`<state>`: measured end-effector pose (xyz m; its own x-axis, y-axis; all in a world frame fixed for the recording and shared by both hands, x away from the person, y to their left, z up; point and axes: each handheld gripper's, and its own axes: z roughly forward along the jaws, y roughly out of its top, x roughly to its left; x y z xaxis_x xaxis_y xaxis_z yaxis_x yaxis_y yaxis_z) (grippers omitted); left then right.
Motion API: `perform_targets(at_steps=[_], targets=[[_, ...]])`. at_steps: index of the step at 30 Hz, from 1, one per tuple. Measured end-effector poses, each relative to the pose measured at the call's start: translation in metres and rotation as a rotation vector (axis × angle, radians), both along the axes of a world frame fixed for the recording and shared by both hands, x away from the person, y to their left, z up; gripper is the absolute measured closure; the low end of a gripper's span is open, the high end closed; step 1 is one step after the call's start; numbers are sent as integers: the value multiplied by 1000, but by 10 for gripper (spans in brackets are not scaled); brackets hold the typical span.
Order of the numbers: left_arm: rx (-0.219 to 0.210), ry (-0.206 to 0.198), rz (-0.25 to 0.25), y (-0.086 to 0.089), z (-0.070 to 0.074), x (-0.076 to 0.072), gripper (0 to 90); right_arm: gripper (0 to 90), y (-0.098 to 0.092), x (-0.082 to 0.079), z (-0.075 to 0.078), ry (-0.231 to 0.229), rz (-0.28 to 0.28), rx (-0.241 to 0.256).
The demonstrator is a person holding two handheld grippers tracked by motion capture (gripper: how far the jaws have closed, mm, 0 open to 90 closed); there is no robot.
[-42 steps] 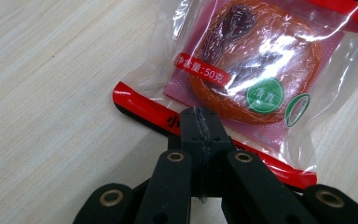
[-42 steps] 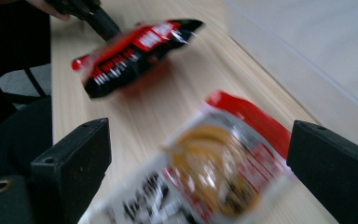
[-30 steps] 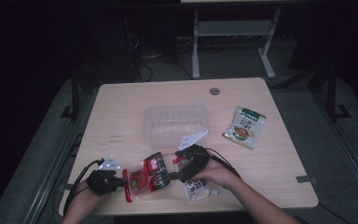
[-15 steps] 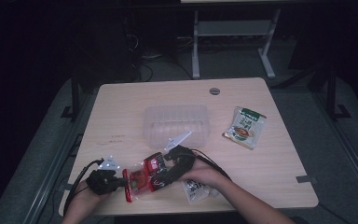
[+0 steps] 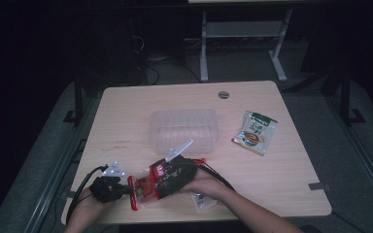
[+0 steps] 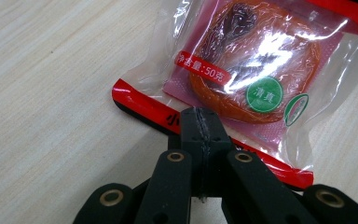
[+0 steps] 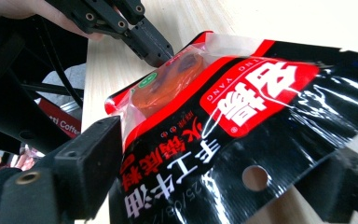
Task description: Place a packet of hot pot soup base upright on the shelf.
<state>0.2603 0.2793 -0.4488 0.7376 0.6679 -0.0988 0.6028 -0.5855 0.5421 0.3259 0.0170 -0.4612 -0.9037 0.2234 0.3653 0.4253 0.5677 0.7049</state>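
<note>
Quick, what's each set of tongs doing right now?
Left tongs: shut on the red packet's sealed edge.
Right tongs: open, jaws either side of the packet's black end.

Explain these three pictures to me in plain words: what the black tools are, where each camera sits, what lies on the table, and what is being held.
There is no robot here. A person holds a black two-jaw hand tool in each hand. The high view looks down on the wooden table from above the person's side. The other two pictures come from small cameras riding on each tool, looking along its jaws.

The left gripper is shut on the bottom edge of a red and black food packet, whose clear window shows an orange block. The right gripper has its jaws apart on either side of the packet's black end, not yet closed.

Also on the table: a clear plastic tub, a green and white sachet, and a small pale packet by the person's right forearm.
</note>
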Motion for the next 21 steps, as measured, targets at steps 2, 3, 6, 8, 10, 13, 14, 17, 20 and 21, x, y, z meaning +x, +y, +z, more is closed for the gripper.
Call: perform_targets(at_steps=[2,3,6,8,10,13,14,17,20,21], targets=[[-1,0,0,0,0,0,897,200,1,1,-1,2,6,2],[-2,2,0,0,0,0,897,236,2,1,-1,-4,12,10],[-2,2,0,0,0,0,897,358,2,1,1,22,14,25],[-1,2,0,0,0,0,897,442,1,1,3,39,17,36],[-2,2,-1,0,0,0,897,496,-1,3,4,46,21,45],[-2,3,0,0,0,0,897,567,-2,4,5,60,24,58],[-2,3,1,0,0,0,897,589,-2,4,4,55,26,61],[-1,3,0,0,0,0,897,643,-2,4,5,55,28,56],[-1,2,-1,0,0,0,897,720,-2,2,5,43,35,48],[-1,2,-2,0,0,0,897,747,-2,2,5,32,42,52]])
